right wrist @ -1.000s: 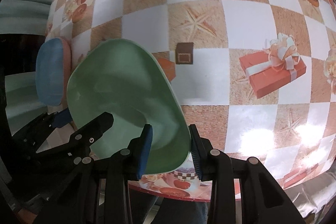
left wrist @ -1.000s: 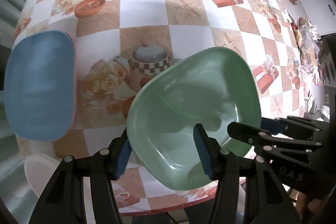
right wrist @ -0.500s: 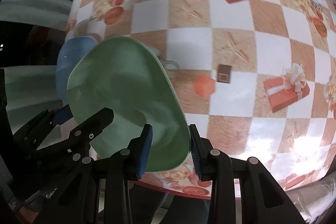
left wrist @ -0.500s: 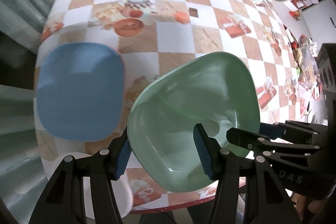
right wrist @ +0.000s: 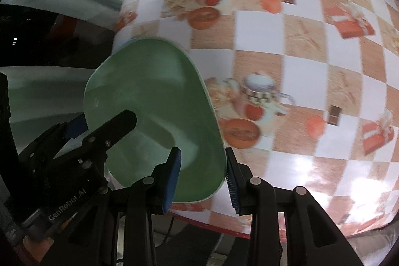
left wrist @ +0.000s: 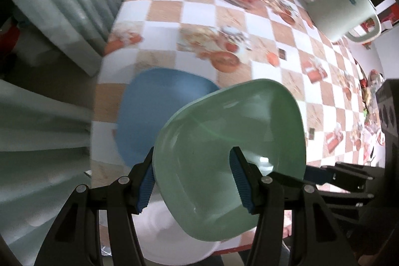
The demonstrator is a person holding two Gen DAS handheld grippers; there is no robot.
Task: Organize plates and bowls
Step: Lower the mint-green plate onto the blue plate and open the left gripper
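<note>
Left wrist view: checkered table [left wrist: 249,24], then blue plate [left wrist: 159,111] near its edge, white plate [left wrist: 169,238] partly under the lifted green bowl [left wrist: 229,141]. Bowl is off the table, tilted, held by both grippers: left gripper [left wrist: 193,178] clamped on one rim, right gripper [right wrist: 203,178] clamped narrow on the opposite rim. To do this well: keep both grips even, level the bowl, centre it over the target plate before lowering.
</note>
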